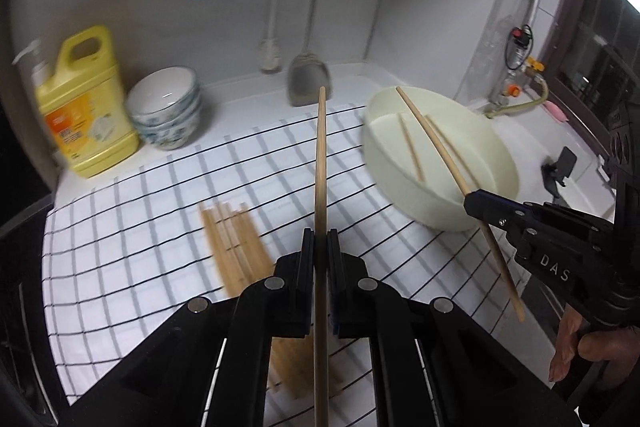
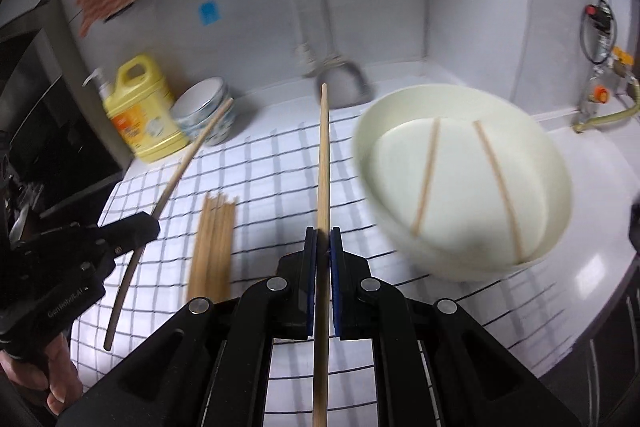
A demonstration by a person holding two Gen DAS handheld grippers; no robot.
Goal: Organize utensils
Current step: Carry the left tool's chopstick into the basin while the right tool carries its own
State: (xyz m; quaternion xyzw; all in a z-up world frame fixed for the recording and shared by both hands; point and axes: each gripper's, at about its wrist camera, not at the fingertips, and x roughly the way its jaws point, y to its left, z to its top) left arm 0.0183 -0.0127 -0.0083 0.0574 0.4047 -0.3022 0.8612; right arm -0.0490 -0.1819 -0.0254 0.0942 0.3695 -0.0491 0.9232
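On the checked cloth covering the white counter, a bundle of wooden chopsticks lies loose, just left of both grippers. To its right stands a cream oval tub, and two chopsticks rest inside it, slanting across the pale bottom, apart from each other. The left gripper has its jaws pressed together on a single chopstick, which runs straight forward between the pads and points up toward the back wall. The right gripper is likewise clamped tight on its own chopstick, held lengthwise; in the left wrist view this stick crosses in front of the tub's rim. Both held sticks are off the cloth. At the back left, a stack of blue-patterned bowls sits beside a yellow detergent jug; whether the top bowl holds anything cannot be told. A spatula hangs against the wall behind
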